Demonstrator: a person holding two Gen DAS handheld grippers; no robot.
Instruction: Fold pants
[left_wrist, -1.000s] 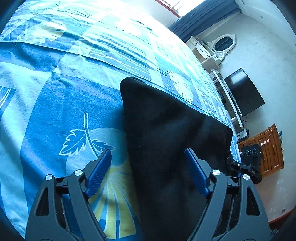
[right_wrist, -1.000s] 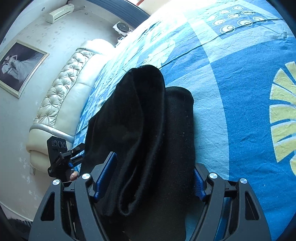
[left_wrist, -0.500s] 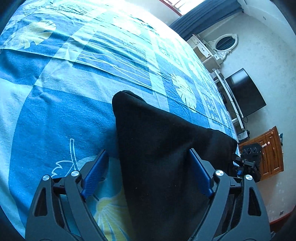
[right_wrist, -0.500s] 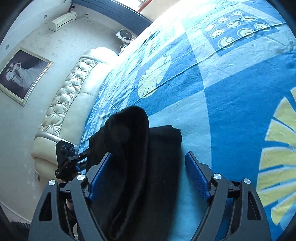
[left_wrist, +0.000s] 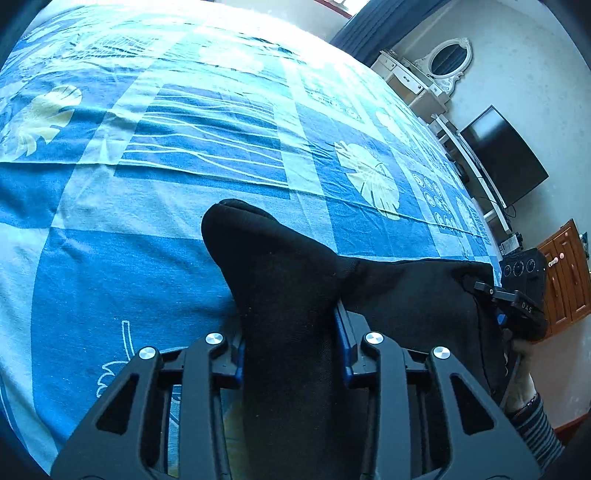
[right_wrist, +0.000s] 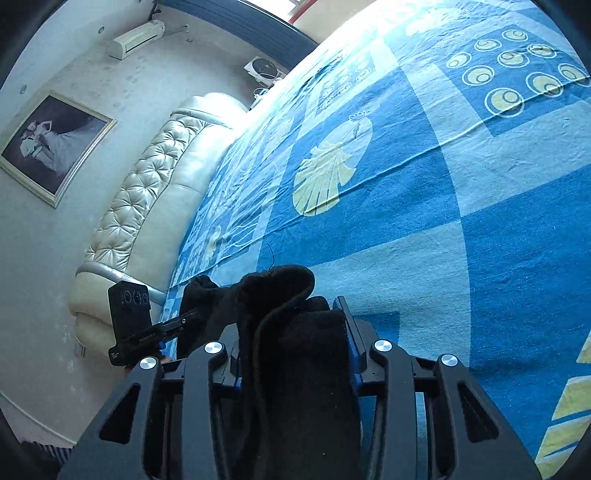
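The black pants lie folded in a long bundle on the blue patterned bedspread. My left gripper is closing its jaws, and the blue pads press on one end of the bundle, which bunches up between them. In the right wrist view my right gripper is also closing, its pads squeezing the other end of the pants into a thick hump. Each gripper shows in the other's view: the right one at the cloth's far end, the left one likewise.
A padded cream headboard and a framed picture are off the bed's left. A TV, a white dresser with a mirror and a wooden cabinet stand past the right edge. A striped sleeve shows at lower right.
Both grippers moved forward over the ends of the pants and their jaws went from wide apart to clamped on the cloth. The cloth now bunches up between the pads.
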